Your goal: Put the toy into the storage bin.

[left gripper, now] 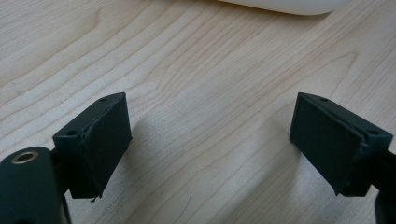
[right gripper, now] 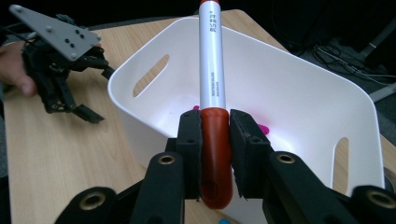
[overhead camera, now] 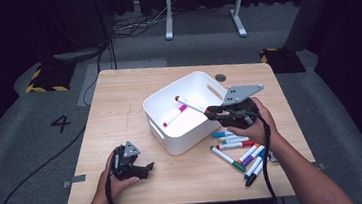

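Right gripper (right gripper: 215, 140): clamped on the red cap end of a red marker (right gripper: 211, 84), white barrel projecting toward twelve o'clock in the right gripper view, over the near rim of the white bin (right gripper: 299, 88). In the high view, same right gripper (overhead camera: 230, 113) at the bin's (overhead camera: 172, 138) four o'clock edge, marker (overhead camera: 190, 104) angled up toward ten o'clock above the bin interior, not yet released. One pink marker (overhead camera: 175, 115) already lying on the bin floor; glimpse of pink (right gripper: 264, 128) beside the jaws confirms it. Remaining markers (overhead camera: 241, 149) loose on the table (overhead camera: 118, 98) at five o'clock of the bin, near the right hand (overhead camera: 259, 127): blue, green, red, purple and dark caps noted among them, roughly seven or eight pieces, exact count uncertain owing to overlap. Left gripper (left gripper: 210, 140): jaws wide apart, nothing between them, bare wood grain beneath; bin edge (left gripper: 285, 5) just visible at twelve o'clock. In the high view, left gripper (overhead camera: 130, 163) low on the table at seven o'clock of the bin, held in the left hand (overhead camera: 111, 181), well apart from all markers. Assessment: sorting at an early stage; one piece deposited, a second poised for the drop, bulk of the pile outstanding. Next action judged to be release over the bin, then return to the pile.
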